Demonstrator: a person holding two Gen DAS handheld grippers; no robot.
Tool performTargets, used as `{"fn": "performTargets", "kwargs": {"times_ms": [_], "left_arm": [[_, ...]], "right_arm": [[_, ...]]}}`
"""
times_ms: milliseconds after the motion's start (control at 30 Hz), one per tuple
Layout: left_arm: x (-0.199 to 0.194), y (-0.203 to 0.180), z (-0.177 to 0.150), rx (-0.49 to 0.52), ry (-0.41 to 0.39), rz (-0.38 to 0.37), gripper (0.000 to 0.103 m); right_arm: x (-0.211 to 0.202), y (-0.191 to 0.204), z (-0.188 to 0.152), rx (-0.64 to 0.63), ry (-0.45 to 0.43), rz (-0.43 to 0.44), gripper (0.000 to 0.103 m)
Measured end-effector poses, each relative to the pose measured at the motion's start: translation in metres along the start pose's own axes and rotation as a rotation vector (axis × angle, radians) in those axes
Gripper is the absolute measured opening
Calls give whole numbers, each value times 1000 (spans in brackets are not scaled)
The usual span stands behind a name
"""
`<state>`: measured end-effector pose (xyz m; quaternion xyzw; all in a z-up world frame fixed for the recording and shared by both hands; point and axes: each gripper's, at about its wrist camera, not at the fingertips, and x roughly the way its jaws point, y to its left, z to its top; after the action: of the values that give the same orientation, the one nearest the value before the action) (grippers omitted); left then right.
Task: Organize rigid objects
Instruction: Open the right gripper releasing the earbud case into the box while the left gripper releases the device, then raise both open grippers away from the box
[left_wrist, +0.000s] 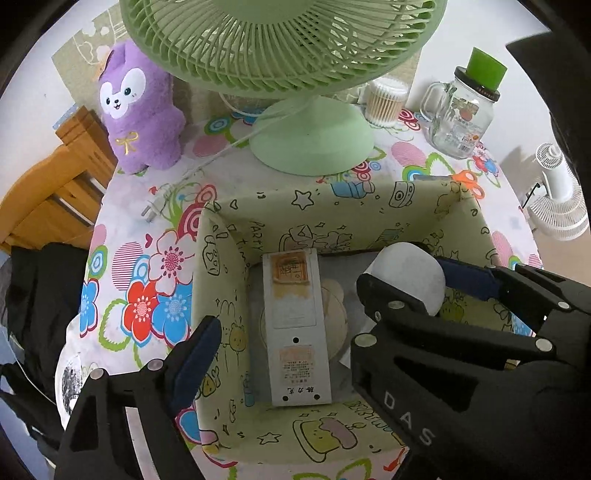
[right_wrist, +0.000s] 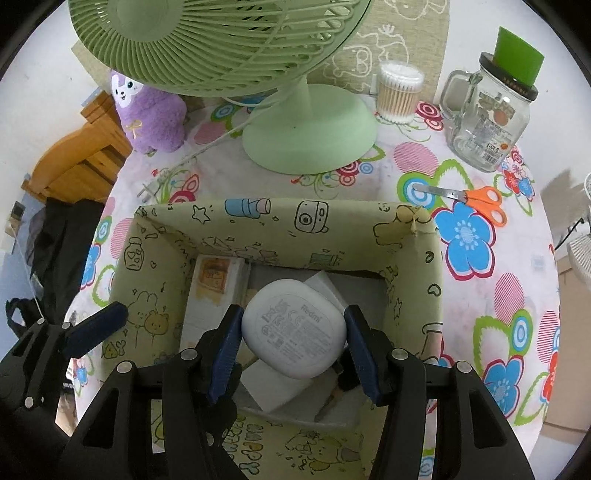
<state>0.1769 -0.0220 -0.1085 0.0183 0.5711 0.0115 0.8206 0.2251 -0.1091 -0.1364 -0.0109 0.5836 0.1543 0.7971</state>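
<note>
**Earbud case hanging over the box, remote already lying inside**

The right gripper (right_wrist: 291, 341) is holding a white earbud case (right_wrist: 294, 328) just above the open green box (right_wrist: 258, 221), with its jaws clamped on the case's two opposite sides. The case is looking small, light and stiff, a smooth rounded plastic shell, so it is probably slippery where the curve is running away from the pads (right_wrist: 225, 343). The safest hold is likely the one in use now, across the widest middle, where the sides are nearly parallel; a grip nearer a rounded end could be squeezing it out. A short drop into the box is unlikely to be harming it, though the lid could be popping open.

The left gripper (left_wrist: 321, 314) is hovering over the left part of the box with its jaws standing wide apart and nothing between the pads. Below it a grey remote control (left_wrist: 295, 328) is lying flat on the box floor, along the left wall. It is looking long, rigid and light, best taken across its narrow width near the middle.

Beyond the box, on the tabletop (right_wrist: 406, 155), a green fan (right_wrist: 310, 129), a glass jar (right_wrist: 487, 122) and orange scissors (right_wrist: 476, 199) are standing untouched.
</note>
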Motion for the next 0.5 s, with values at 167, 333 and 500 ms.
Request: {"fn": "performTargets", "kwargs": {"times_ms": [167, 333, 500], "left_arm": [[-2, 1, 0, -5, -2, -8, 88], [-9, 2, -3, -6, -7, -25, 89], [-19, 0, -9, 4, -21, -39, 90]], "right_arm": [[-5, 1, -1, -1, -25, -3, 84], [-16, 3, -4, 2, -41, -5, 87], [-28, 5, -10, 18, -53, -20, 89]]}}
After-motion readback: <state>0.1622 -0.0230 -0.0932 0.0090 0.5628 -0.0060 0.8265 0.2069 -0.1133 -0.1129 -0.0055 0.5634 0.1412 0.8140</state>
